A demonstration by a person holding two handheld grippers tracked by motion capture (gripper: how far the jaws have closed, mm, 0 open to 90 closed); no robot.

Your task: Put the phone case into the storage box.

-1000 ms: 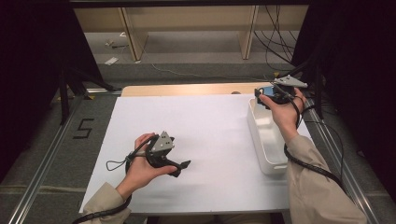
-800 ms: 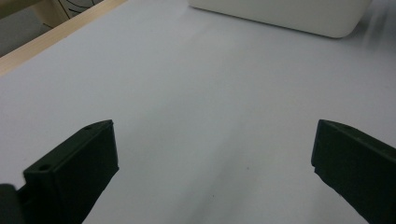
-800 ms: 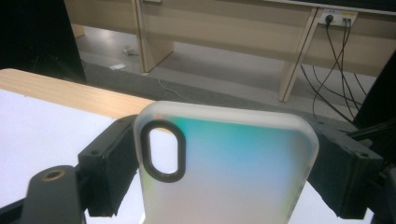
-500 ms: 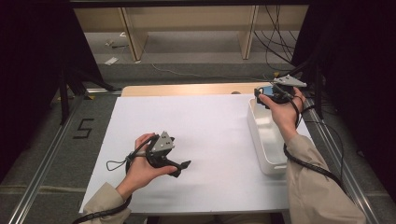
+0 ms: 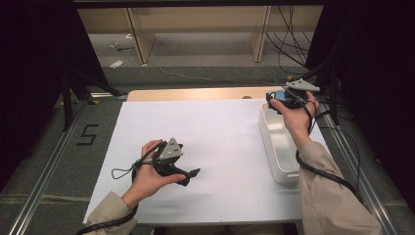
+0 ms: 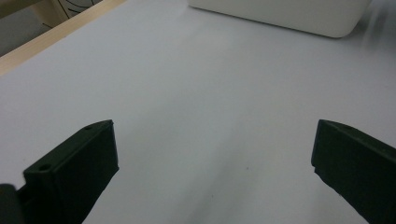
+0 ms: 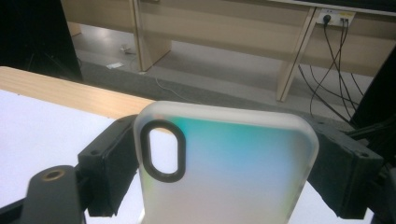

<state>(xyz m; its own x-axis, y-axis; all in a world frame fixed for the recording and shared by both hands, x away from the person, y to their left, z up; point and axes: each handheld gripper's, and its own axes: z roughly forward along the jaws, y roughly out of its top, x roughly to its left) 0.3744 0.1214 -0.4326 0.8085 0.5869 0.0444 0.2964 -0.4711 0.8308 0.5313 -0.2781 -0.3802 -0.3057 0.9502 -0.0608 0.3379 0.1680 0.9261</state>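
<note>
The right claw (image 5: 272, 98) is holding a translucent frosted phone case with an iridescent teal-to-pink tint and a dark oval camera cut-out (image 7: 224, 168), keeping it raised over the far end of the long white plastic bin (image 5: 268, 142) that is sitting at the right side of the white-covered bench (image 5: 220, 142). In the right gripper view the case is standing between the two black jaws, its camera-hole end pointing away from the hand, and the jaws are pressing on its two long edges, so the claw is spread wide but pinching the case across its width.

By the look of it, the step in hand is the carry: the case is off the bench and is hovering at the bin, not yet let go. The next move probably calls for lowering the case toward the bin's floor, or swinging it out over the bare bench, and only then easing the jaws apart, since a release from this height could let the light case bounce or tip against the bin's wall.

The left claw (image 5: 191, 177) is resting low over the near-left part of the bench, well apart from the bin. In the left gripper view its jaws are standing wide apart with nothing between them and plain white surface beneath; it is taking no part in the carry.
</note>
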